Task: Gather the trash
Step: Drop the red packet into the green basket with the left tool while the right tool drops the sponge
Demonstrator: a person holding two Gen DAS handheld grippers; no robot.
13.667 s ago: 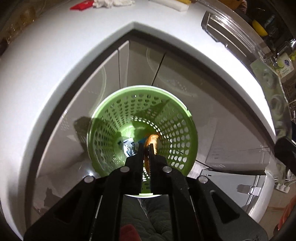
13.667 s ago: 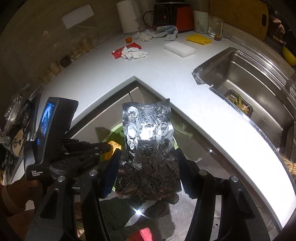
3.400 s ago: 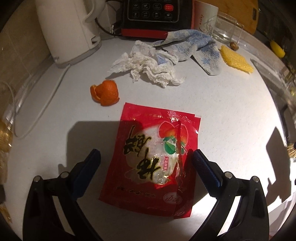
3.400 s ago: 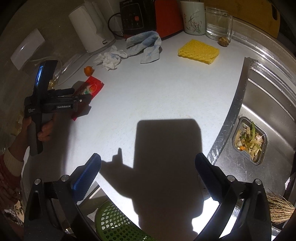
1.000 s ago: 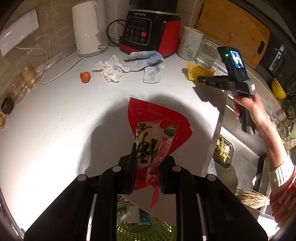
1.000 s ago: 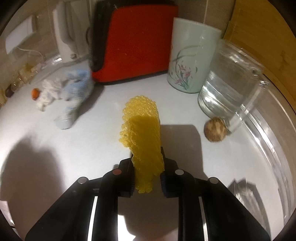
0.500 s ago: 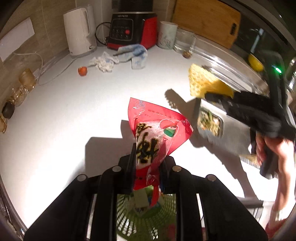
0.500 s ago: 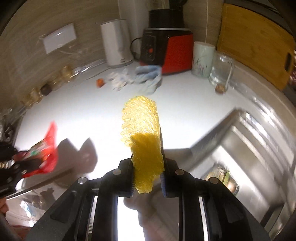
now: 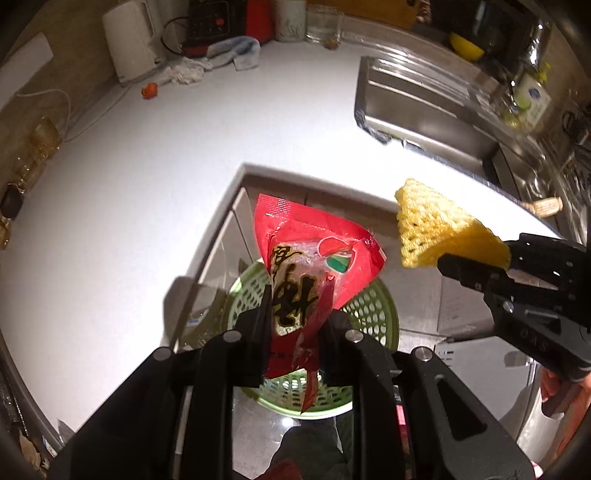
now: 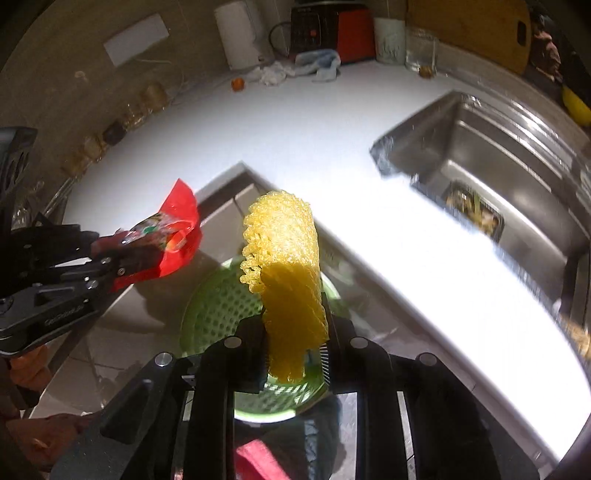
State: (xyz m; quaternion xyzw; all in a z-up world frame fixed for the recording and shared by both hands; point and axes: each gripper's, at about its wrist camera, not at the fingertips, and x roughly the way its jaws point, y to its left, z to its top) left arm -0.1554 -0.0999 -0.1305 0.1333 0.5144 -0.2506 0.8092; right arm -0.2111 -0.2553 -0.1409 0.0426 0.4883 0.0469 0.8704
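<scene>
White countertop wrapped around an inner corner, with pale cabinet doors below it and a steel sink set into its right side. Down in that corner, on the floor, stood a round green perforated basket, its rim facing up at me.

My left gripper hung above the basket, jaws pressed narrow on the lower end of a red snack wrapper. That wrapper was glossy and crinkled, with a clear window, bold black characters and a green and red mark; its top flared out wide past my fingertips, and a thin red strip dangled below them over the basket.

My right gripper was also above the basket, just beside the left one, jaws clamped on a yellow foam net. It was a soft, open-mesh sleeve, folded flat, standing upright from my fingers with a frilled upper edge.

Further back on the counter lay an orange peel, a crumpled white tissue and a blue-and-white cloth, close together. Behind them, against the wall, stood a white kettle and a red and black appliance. Food scraps sat in the sink strainer.
</scene>
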